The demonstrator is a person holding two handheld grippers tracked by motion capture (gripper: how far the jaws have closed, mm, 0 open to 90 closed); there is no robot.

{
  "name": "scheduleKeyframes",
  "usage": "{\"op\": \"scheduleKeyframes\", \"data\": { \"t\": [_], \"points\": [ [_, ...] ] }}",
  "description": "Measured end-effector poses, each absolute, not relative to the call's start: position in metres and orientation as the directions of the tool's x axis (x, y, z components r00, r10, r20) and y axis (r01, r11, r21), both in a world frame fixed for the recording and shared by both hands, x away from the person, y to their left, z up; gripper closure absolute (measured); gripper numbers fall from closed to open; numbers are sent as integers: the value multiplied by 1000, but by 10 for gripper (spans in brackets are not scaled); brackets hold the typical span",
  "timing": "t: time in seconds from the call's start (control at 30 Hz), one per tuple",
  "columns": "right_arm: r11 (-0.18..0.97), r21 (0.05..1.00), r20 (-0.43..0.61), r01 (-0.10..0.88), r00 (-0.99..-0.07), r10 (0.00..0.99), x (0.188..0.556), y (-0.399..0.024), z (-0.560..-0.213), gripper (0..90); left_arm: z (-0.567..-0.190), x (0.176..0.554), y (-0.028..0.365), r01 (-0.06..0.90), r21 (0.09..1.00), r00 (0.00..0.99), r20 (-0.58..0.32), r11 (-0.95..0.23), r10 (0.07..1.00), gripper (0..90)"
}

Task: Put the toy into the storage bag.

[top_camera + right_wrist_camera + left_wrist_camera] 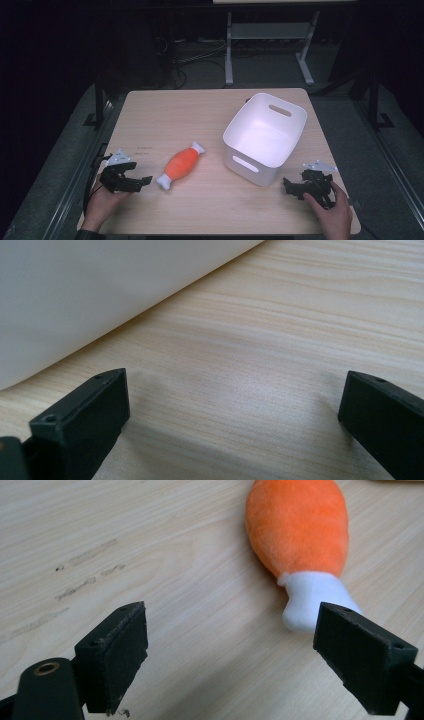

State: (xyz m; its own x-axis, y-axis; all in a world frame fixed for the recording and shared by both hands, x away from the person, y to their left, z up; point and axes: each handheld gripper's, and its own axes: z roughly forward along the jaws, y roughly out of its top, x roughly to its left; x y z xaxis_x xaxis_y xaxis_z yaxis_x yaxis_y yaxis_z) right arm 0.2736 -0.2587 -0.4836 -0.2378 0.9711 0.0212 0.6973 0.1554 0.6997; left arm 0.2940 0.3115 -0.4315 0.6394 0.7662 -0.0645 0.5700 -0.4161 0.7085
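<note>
Light wooden counter (210,110), seen from the high view, with three things of note on it. Near the front left edge: left claw (144,180), held low over the wood by a hand (102,202), jaws spread wide and empty, aimed toward the centre. Just beyond its tips: plush drumstick toy (181,164), orange body with white ends, lying flat and slanted, near white end toward the left claw, far white end pointing up toward the counter's middle. Apart from the claw, not touching.

In the left gripper view: same plush drumstick toy (298,527) ahead and to the right, its white knob end (312,600) resting on the wood right beside the right-hand jaw, partly hidden behind it. Bare wood between the two jaws, with faint scuff marks (85,570) farther off to the left.

To the right of centre: white plastic bin (265,137), open top, cut-out handles in two walls, nothing visible inside. Toy well apart from it, off to its left.

At the front right corner: right claw (290,186), gripped by the other hand (332,215), just beside the bin's near corner, jaws apart and holding nothing. In the right gripper view: bin wall (100,295) across the upper left, bare wood grain between the wide-set jaws.
</note>
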Motion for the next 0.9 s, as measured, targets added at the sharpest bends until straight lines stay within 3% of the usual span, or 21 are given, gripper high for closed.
{"op": "scheduleKeyframes", "data": {
  "t": [0.9],
  "points": [
    [155,700,21,697,-238,971,274,-259,-484,0,-416,315,277,525,734,684,-63,-430,727,138]
  ]
}}
